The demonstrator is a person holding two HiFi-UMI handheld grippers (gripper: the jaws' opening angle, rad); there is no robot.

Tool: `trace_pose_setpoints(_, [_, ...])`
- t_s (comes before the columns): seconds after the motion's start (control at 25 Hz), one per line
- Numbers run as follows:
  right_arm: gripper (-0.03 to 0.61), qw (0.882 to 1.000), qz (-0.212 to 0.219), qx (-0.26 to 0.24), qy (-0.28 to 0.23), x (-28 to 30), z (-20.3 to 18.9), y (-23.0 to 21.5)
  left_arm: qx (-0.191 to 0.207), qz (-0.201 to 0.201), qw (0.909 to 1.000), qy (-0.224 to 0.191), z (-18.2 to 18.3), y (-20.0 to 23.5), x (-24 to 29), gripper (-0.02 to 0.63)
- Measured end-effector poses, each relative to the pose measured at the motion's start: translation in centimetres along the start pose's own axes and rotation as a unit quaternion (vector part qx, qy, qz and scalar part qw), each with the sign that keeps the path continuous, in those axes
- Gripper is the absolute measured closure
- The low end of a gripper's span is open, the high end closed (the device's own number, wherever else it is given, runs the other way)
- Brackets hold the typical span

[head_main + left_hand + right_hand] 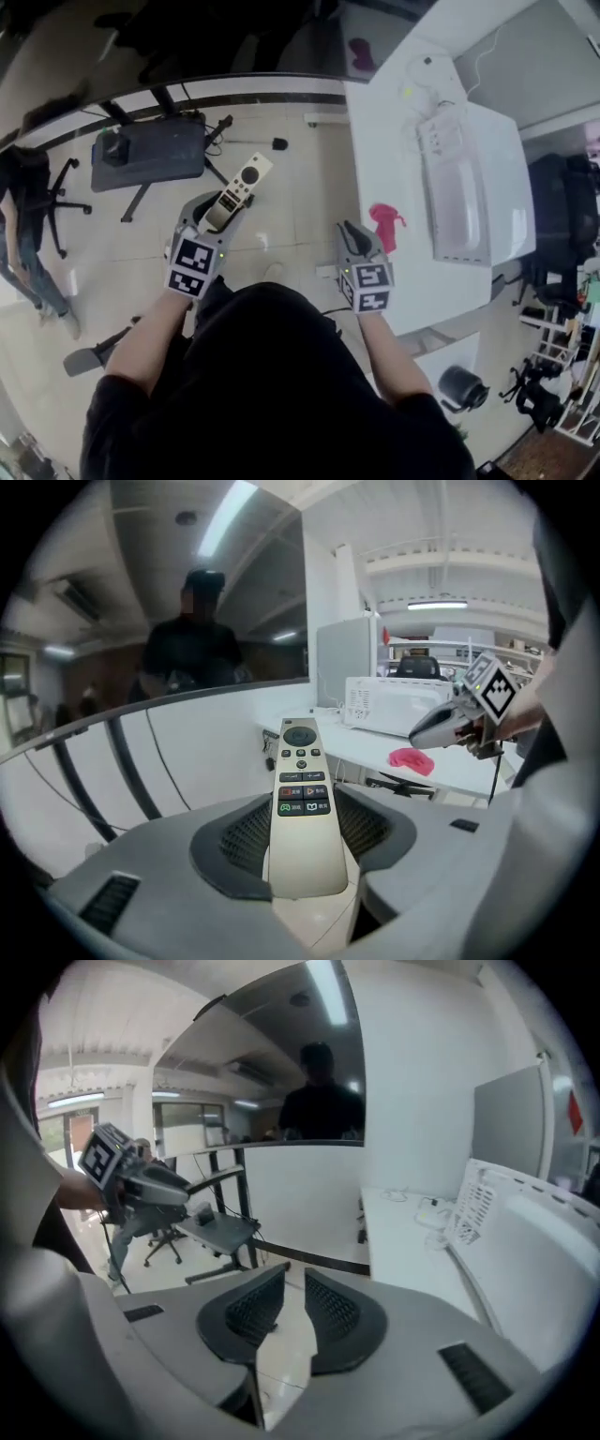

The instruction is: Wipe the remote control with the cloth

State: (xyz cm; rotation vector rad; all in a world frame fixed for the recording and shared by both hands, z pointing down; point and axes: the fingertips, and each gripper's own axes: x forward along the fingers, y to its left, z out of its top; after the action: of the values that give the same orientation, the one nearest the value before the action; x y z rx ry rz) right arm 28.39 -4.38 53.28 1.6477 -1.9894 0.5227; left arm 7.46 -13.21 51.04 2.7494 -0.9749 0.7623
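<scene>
- Remote control point(240, 189) is clamped between the jaws of the left gripper point(217, 214), buttons facing up. It's held out over the pale tiled floor point(291, 197), left of centre in the head view.
- Right gripper point(353, 240) has its jaws a little way apart with nothing in them, right by the lower left edge of the white counter point(380, 131).
- Pink cloth point(385, 225) lies crumpled on that counter, just beside the right gripper's tip.
- White boxy appliance point(464, 187) sits further right on the counter.
- Room-wise: grey stand point(150, 155) upper left, black office chair point(42, 202) at the left edge, dark glass partition point(187, 37) along the top.
</scene>
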Motion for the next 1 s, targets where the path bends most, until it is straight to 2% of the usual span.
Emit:
trace_pose_setpoints(0.08, [0.438,0.998,-0.05,-0.005,0.027,-0.7,-2.8,-4.3,0.016,-0.012,0.9998,-0.009,1.3,-2.7,0.5,0.405])
trace_pose_setpoints(0.24, [0.364,0.988,-0.125,-0.007,0.089,-0.1,-8.2,-12.9,0.044,-0.025,0.9986,-0.014,2.8,-5.9,1.1,0.405])
trace_pose_setpoints(0.4, [0.342,0.979,-0.126,0.009,0.163,3.0,-12.3,-17.0,0.058,-0.022,0.998,-0.011,3.3,-6.4,1.2,0.405])
trace_pose_setpoints(0.56, [0.344,0.965,-0.12,0.055,0.228,4.0,-16.5,-18.8,0.076,-0.025,0.9968,-0.011,3.6,-6.4,1.3,0.405])
trace_pose_setpoints(0.6, [0.349,0.963,-0.125,0.064,0.23,3.9,-16.8,-19.1,0.082,-0.025,0.9962,-0.012,3.7,-6.3,1.3,0.405])
trace_pose_setpoints(0.64, [0.448,0.963,-0.132,0.067,0.225,3.8,-16.7,-19.3,0.088,-0.025,0.9958,-0.013,3.8,-6.1,1.2,0.405])
trace_pose_setpoints(0.68, [0.469,0.965,-0.137,0.066,0.214,3.8,-16.3,-19.5,0.092,-0.023,0.9954,-0.013,3.9,-5.8,0.9,0.405])
trace_pose_setpoints(0.84, [0.479,0.976,-0.137,0.062,0.156,3.0,-12.5,-17.9,0.111,-0.014,0.9936,-0.014,4.1,-4.4,-0.3,0.405])
trace_pose_setpoints(1.0, [0.479,0.993,-0.09,0.03,0.068,1.9,-4.5,-12.3,0.127,-0.001,0.9918,-0.016,4.1,-2.8,-1.5,0.405])
